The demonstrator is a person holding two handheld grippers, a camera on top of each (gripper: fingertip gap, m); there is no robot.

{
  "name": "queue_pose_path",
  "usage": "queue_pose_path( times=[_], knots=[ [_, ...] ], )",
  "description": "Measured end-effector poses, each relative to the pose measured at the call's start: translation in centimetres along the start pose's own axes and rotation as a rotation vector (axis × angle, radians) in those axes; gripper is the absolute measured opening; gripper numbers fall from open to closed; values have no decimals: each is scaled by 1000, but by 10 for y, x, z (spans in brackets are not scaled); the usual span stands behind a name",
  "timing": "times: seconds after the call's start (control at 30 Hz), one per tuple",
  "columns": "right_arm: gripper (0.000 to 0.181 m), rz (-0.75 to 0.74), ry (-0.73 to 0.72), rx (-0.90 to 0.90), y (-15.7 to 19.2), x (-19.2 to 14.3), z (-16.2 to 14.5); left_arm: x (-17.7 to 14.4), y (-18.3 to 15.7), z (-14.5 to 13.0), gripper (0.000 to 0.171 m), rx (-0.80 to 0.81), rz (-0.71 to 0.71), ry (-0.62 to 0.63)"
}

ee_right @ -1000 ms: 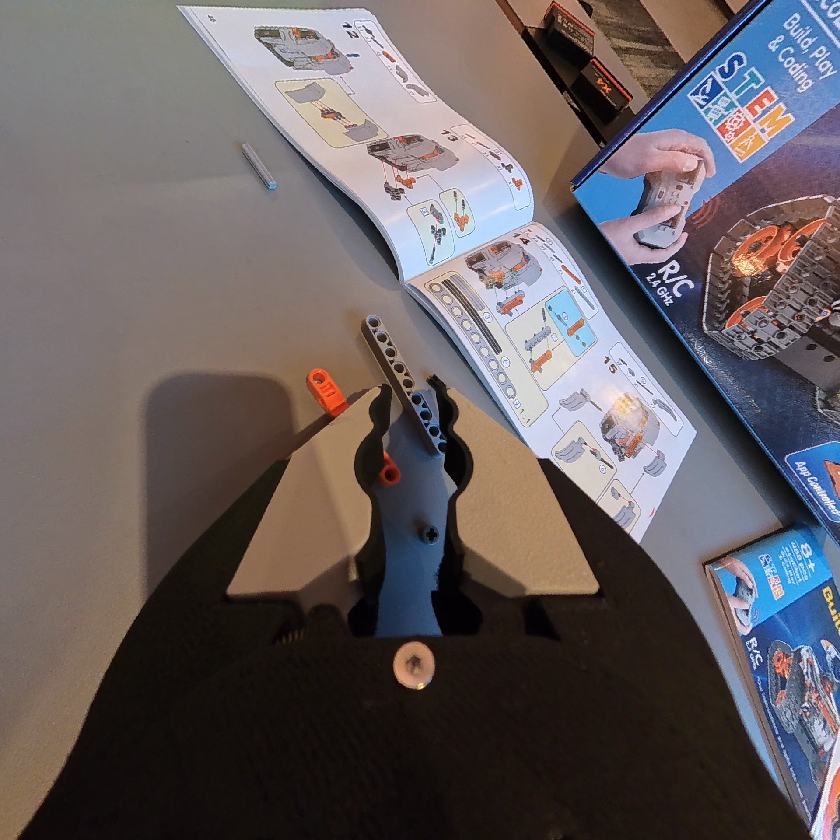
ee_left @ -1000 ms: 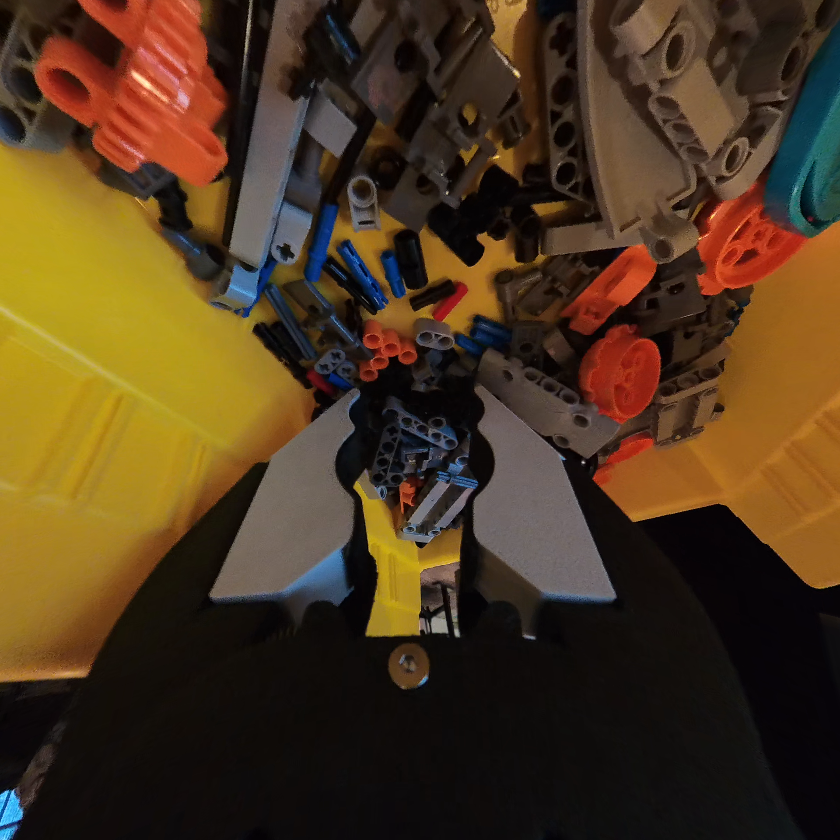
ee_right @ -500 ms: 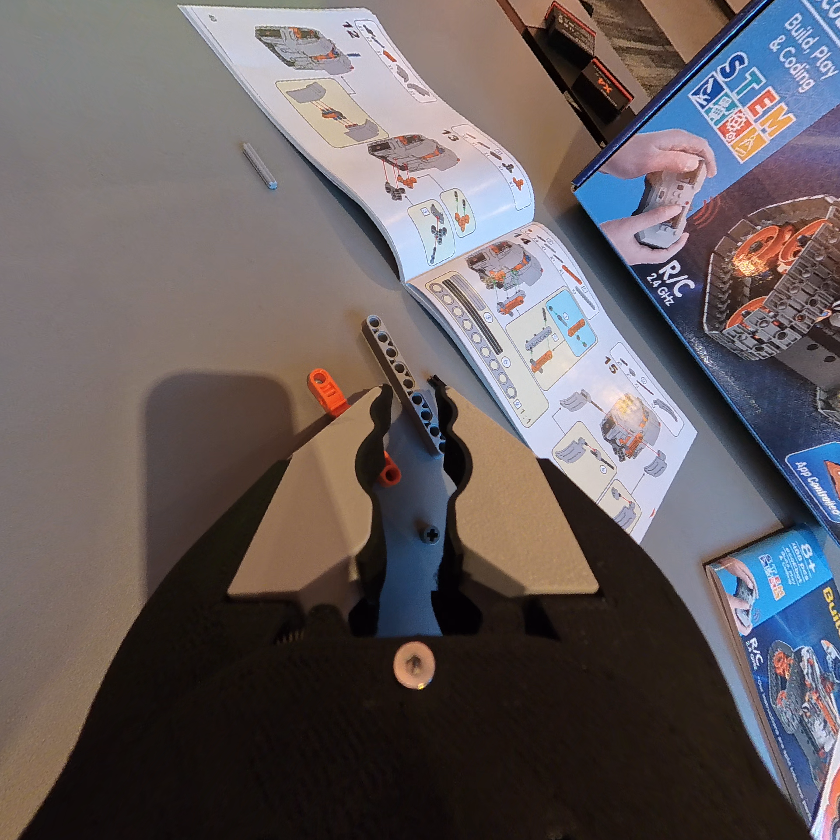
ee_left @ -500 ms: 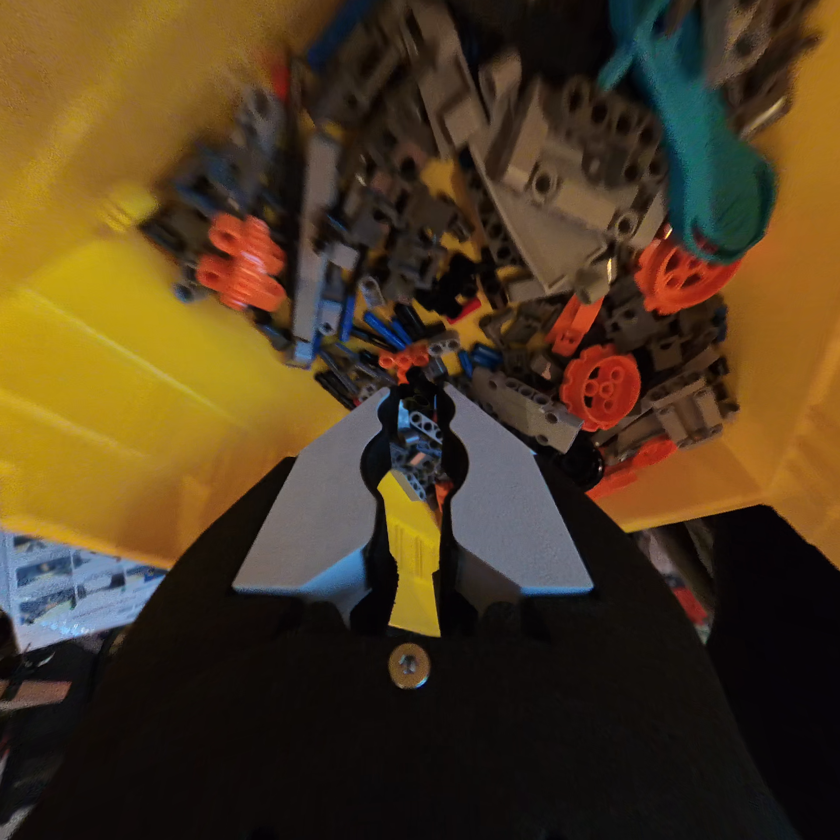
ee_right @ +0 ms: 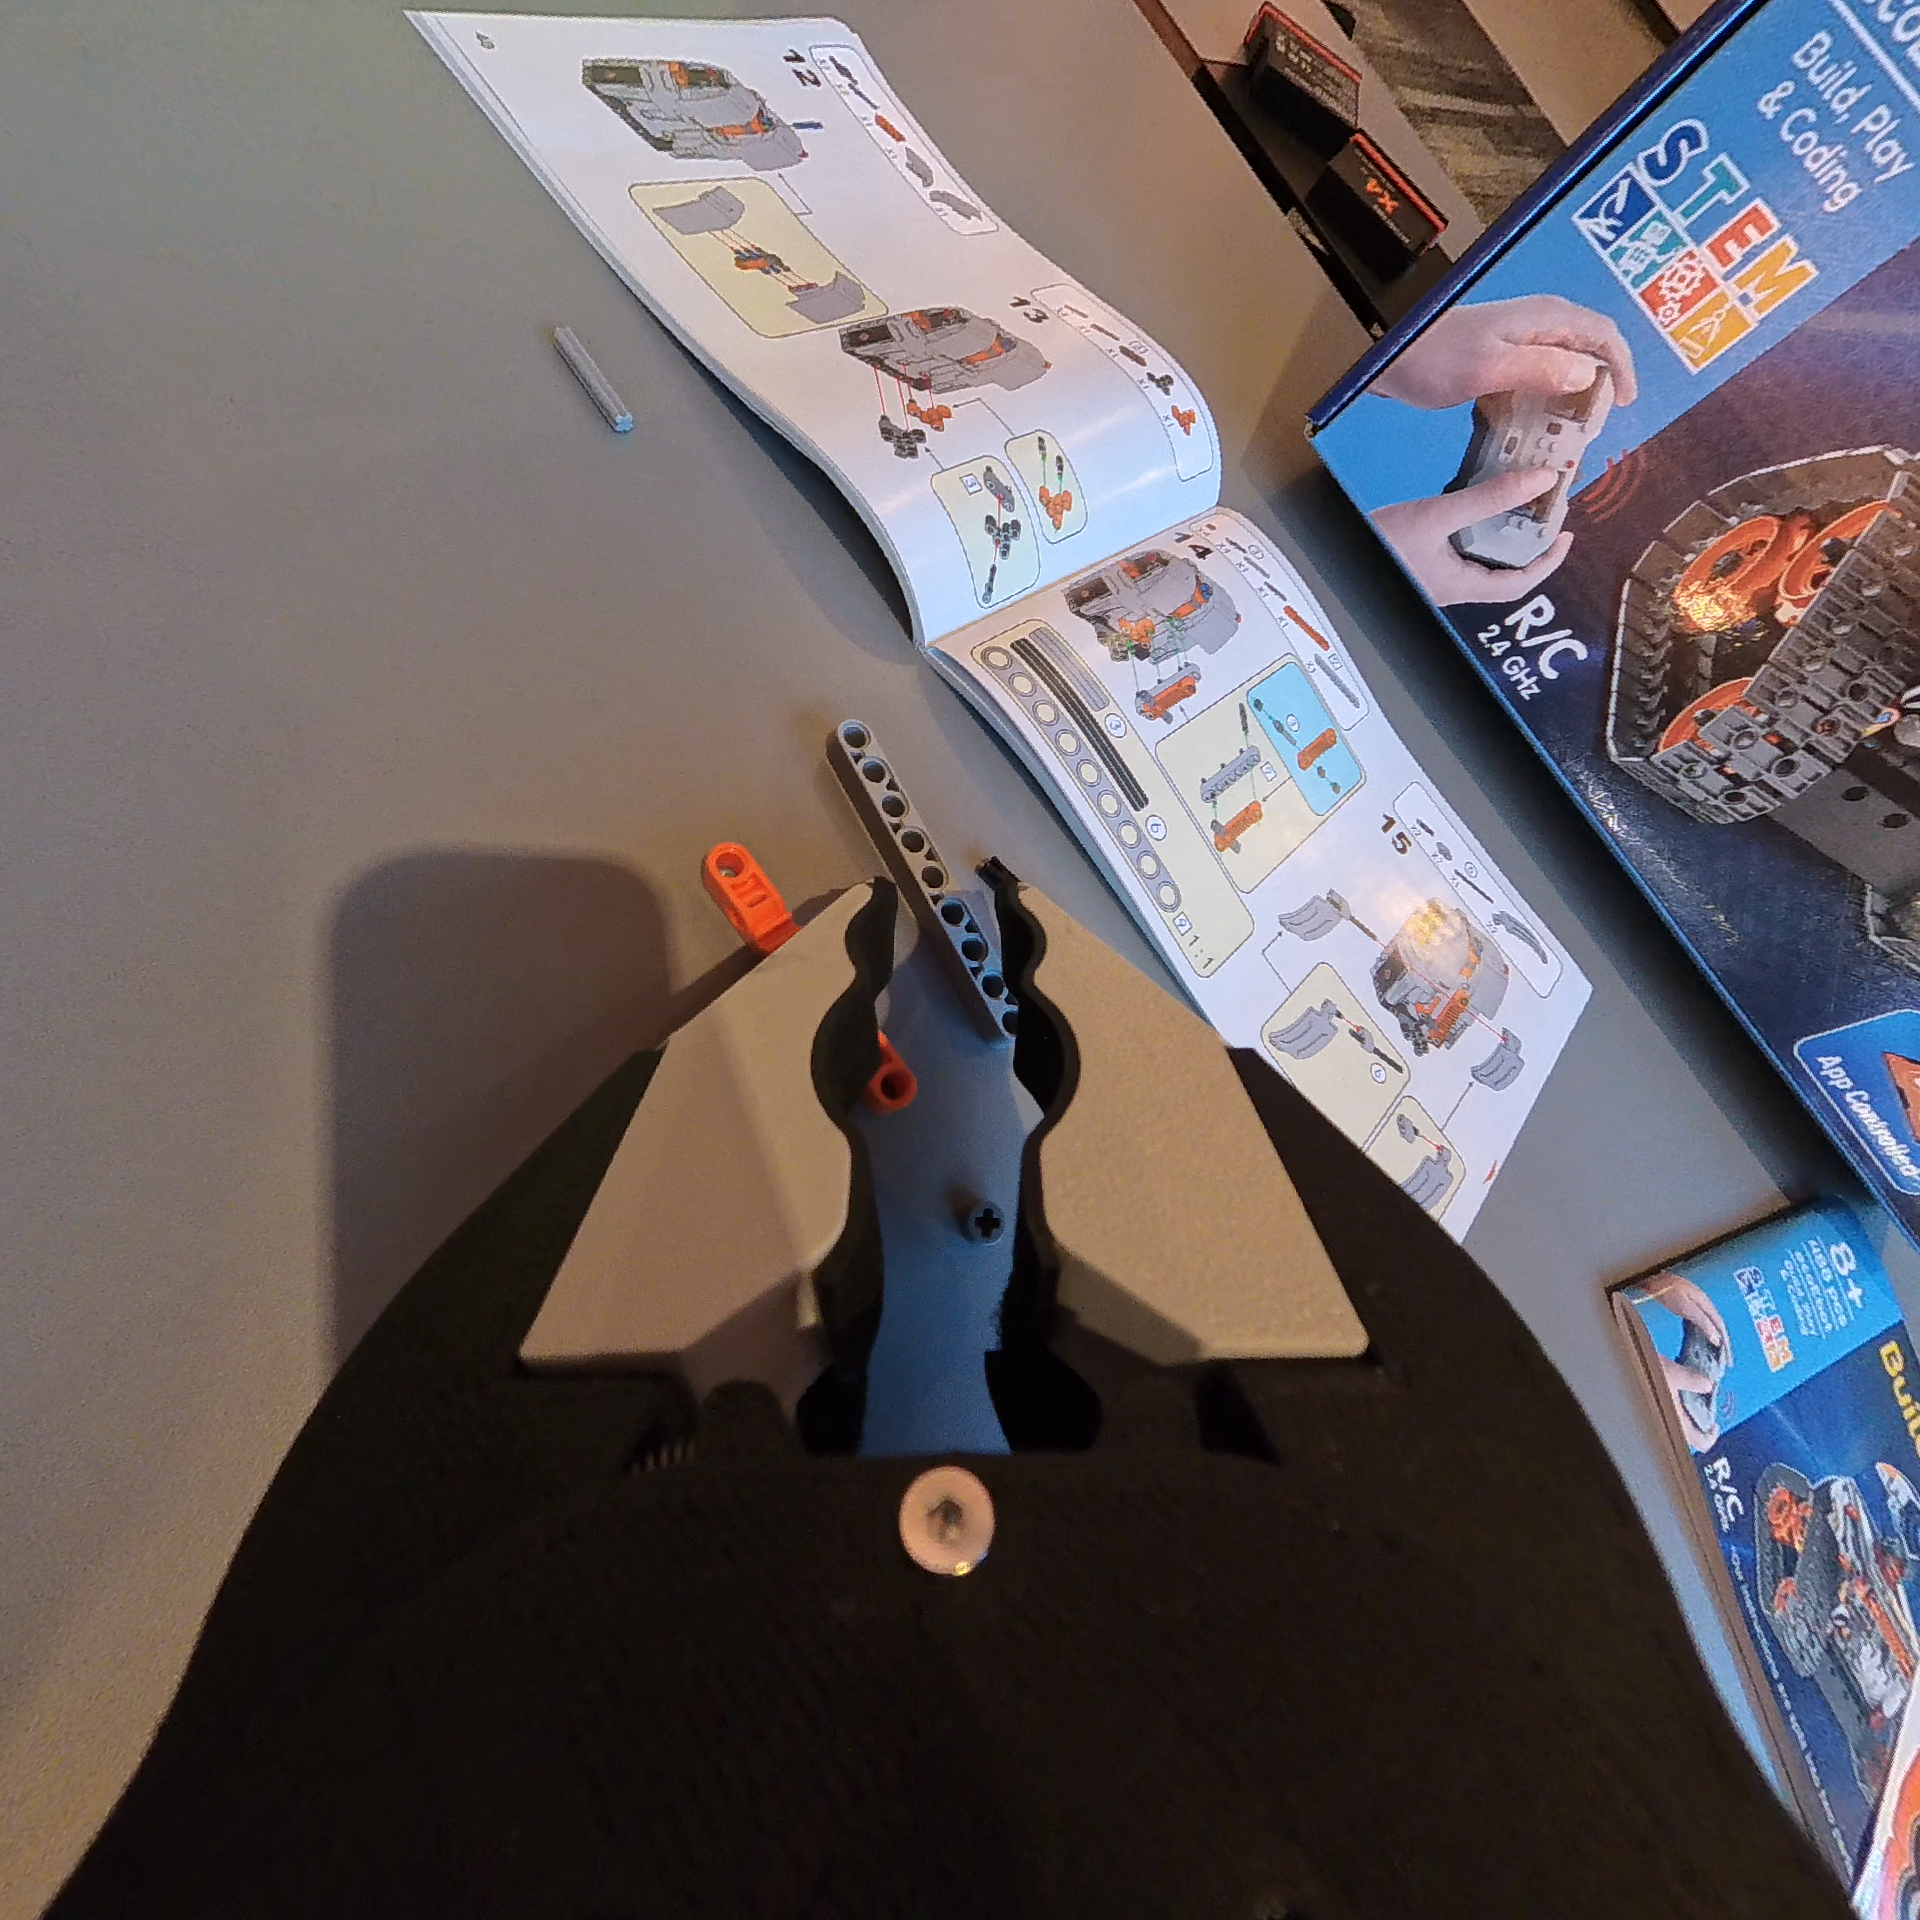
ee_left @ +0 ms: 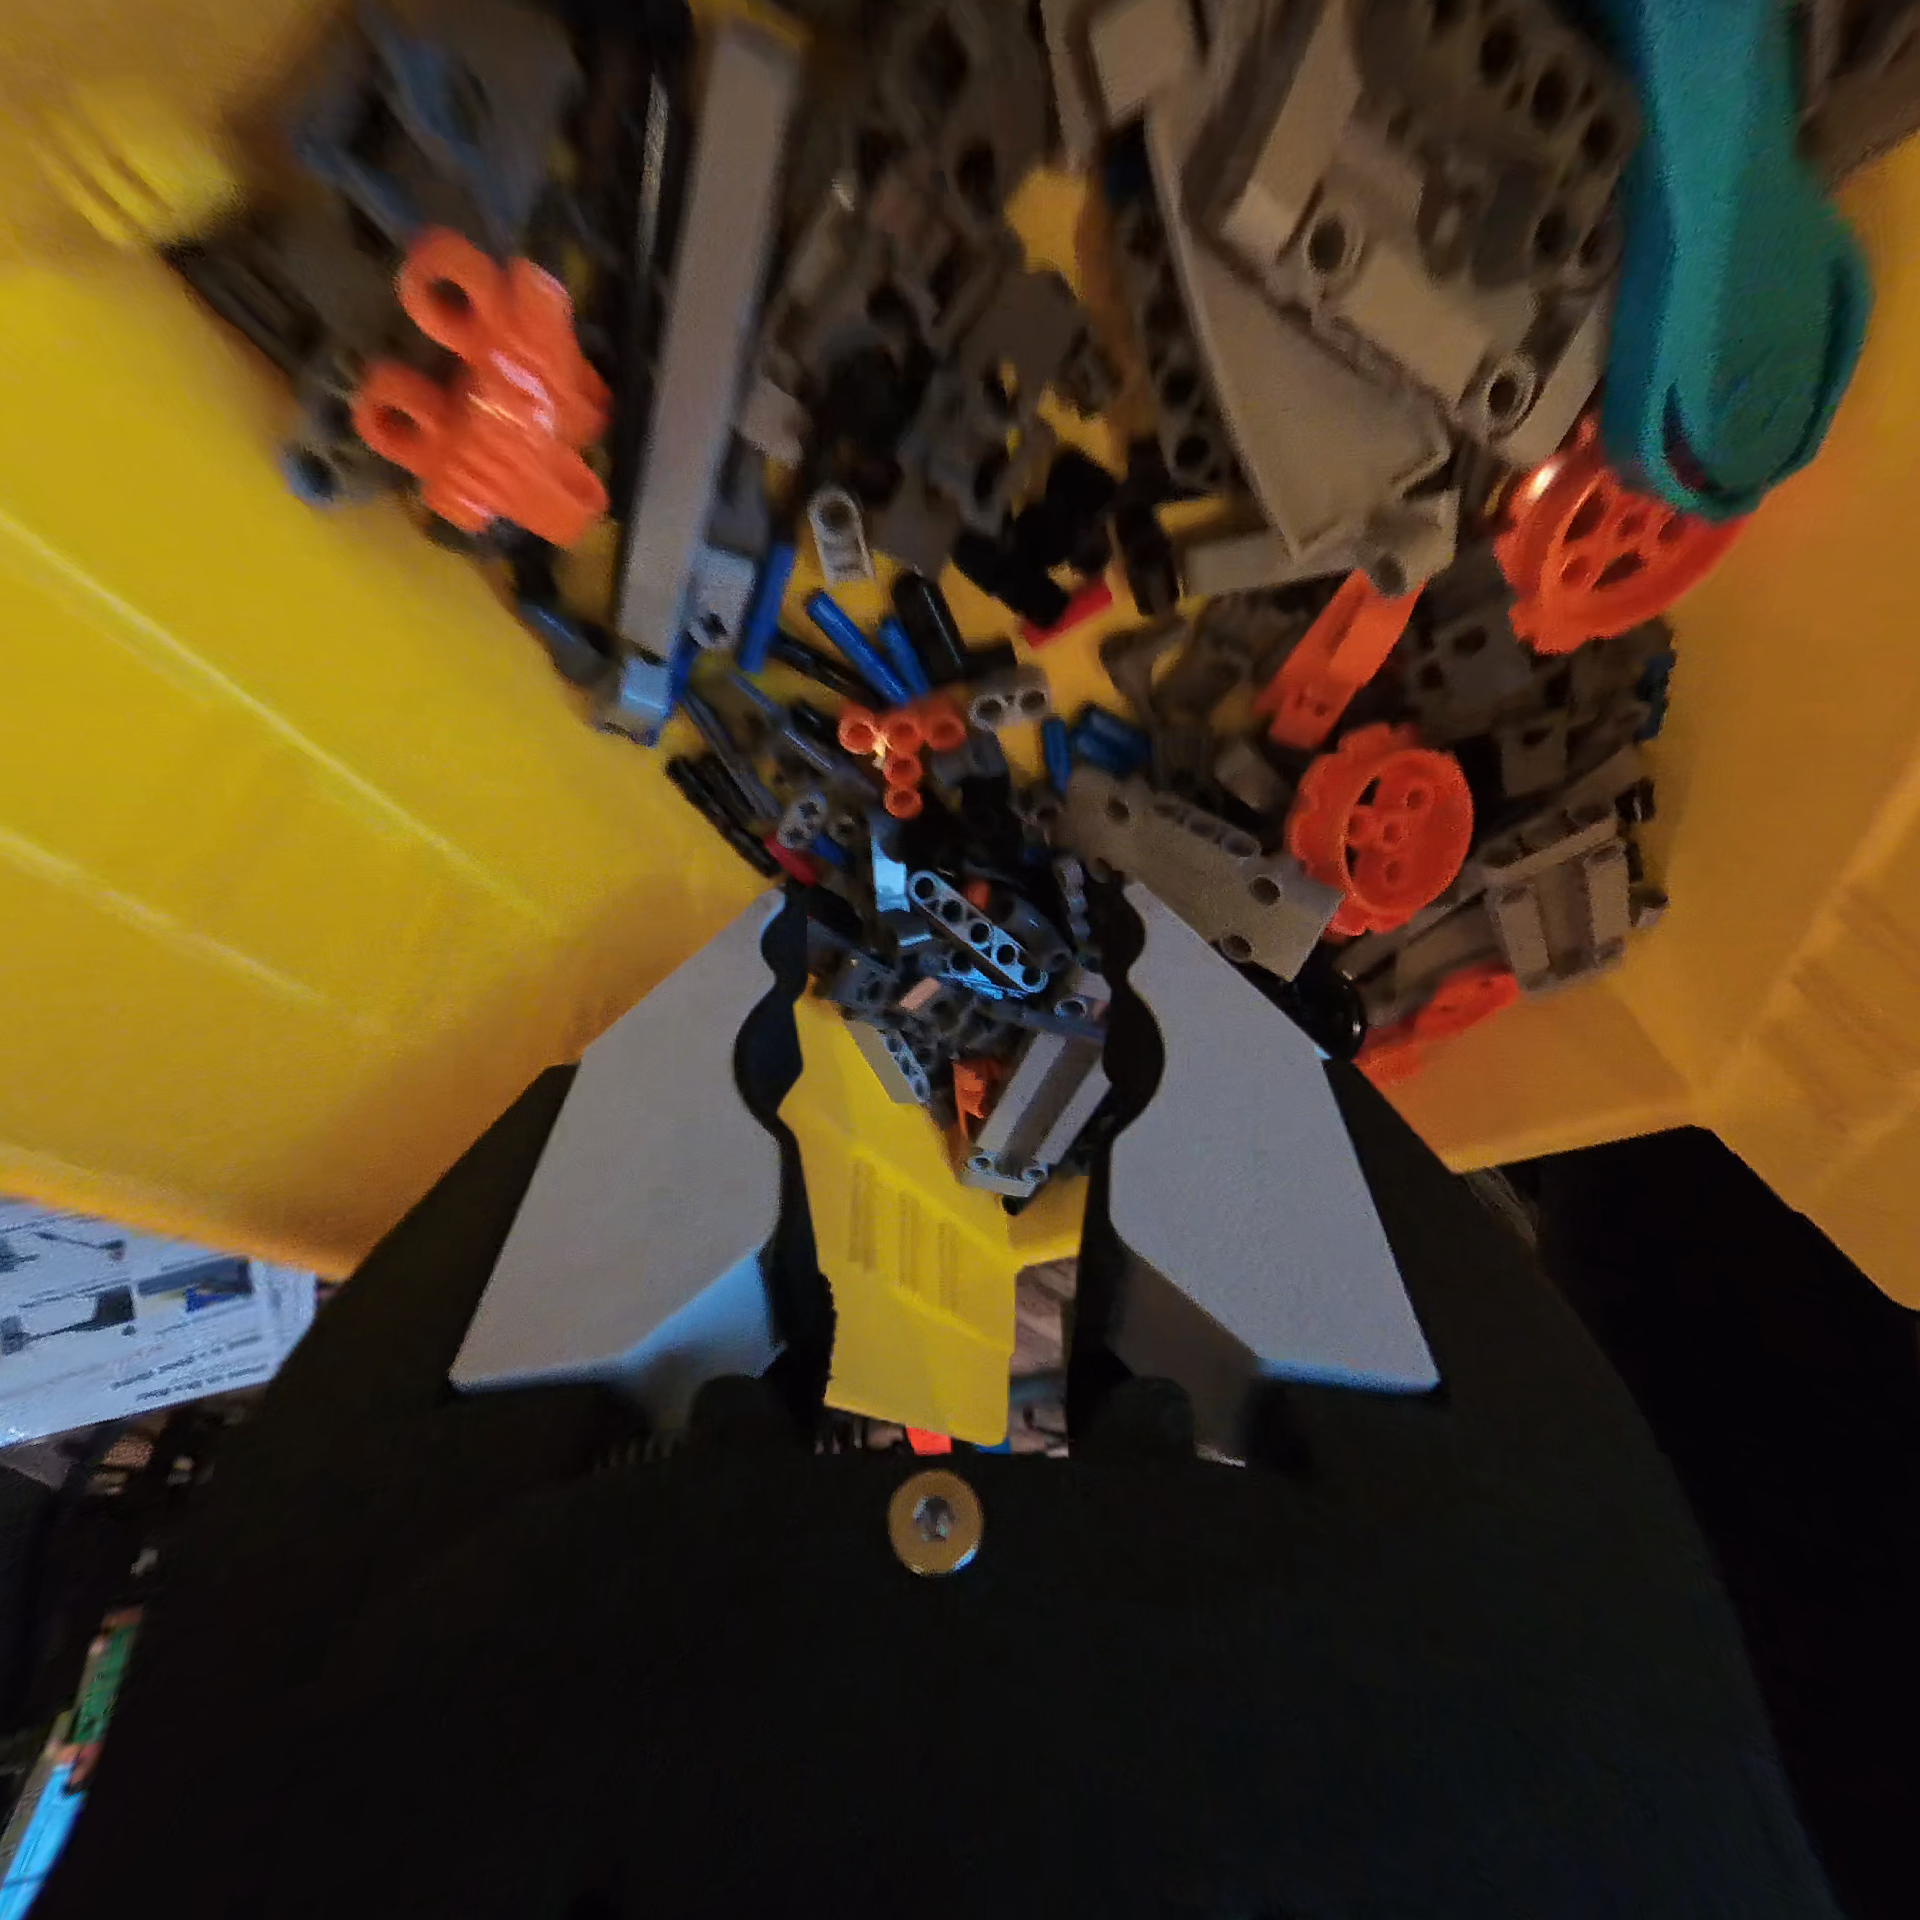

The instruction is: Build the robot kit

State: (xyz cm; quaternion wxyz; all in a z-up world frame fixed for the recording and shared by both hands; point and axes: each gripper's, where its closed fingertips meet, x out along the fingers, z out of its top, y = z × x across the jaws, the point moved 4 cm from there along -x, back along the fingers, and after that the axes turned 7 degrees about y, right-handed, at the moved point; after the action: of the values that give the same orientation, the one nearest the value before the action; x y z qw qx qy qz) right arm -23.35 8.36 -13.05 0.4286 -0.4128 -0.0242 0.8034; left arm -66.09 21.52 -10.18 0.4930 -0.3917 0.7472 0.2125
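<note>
My left gripper is open and empty, low inside a yellow bin full of building parts. Its tips straddle a heap of small grey beams; an orange T-shaped piece and blue pins lie just beyond. The view is blurred. My right gripper is narrowly closed on the near end of a long grey holed beam, which points forward over the grey table. An orange connector lies by its left fingertip. An orange pin and a grey pin show in the gap.
The bin also holds orange gear wheels, a large grey curved panel, a teal piece and orange links. On the table lie an open instruction booklet, a grey axle, a blue box and a small booklet. Spacing between my two grippers at the tips: around 45 centimetres. To reach the grey pin in a straight line is about 6 centimetres for my right fingers, about 45 centimetres for my left.
My left gripper pulled back from the parts and narrowed, then moved in closer and opened wide again over the heap. The right gripper and its beam have not moved.
</note>
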Motion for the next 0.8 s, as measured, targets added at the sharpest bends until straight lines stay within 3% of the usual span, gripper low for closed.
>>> queue_pose_path(
  times=[0.13, 0.27, 0.3, 0.37, 0.53, 0.8],
  knots=[
    [19, -9, -2, -7, 0, 0, 0, 18, -4, -4, 56, 2, -37, 57],
    [33, -80, -47, -98, 2, -5, 8, 25, -2, -6, 55, -13, -35, 96],
    [34, -92, -70, -119, 3, -7, 12, 25, -1, -6, 51, -4, -28, 97],
    [36, -107, -102, -132, 4, -11, 18, 26, -1, -4, 20, 20, -25, 99],
    [35, 8, -157, 28, 6, -17, 24, 24, 0, -2, 17, 49, -28, 103],
    [35, 46, -224, 128, -2, -24, 28, -16, 2, 16, 5, 83, 5, -72]
  ],
)
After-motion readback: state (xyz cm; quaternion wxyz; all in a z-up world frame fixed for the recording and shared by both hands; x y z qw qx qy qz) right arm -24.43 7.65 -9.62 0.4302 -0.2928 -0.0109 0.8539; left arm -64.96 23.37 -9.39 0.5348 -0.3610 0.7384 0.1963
